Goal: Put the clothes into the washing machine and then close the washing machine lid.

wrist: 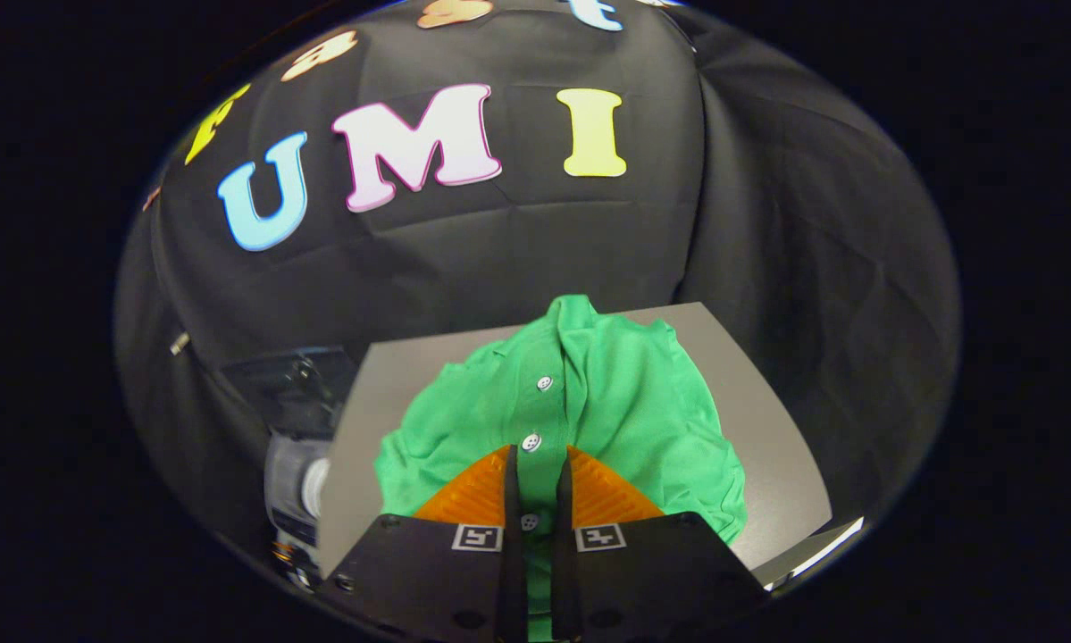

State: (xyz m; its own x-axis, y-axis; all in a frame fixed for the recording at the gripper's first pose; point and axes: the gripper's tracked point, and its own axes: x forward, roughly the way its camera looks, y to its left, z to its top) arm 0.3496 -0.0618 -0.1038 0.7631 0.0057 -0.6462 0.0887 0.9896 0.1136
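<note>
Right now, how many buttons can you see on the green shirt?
3 on the green shirt: one below the collar, one just ahead of the gripper, one between its nearly closed fingers. Folds may hide more.

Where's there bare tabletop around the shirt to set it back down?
The gripper is closed on the green shirt. The table is bare beside the shirt away from the washing machine, with a narrower strip on the machine side. The middle is crowded.

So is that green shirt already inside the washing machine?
No, the green shirt lies on the grey table, pinched between the hand-held gripper fingers, with the washing machine off beside the table.
</note>
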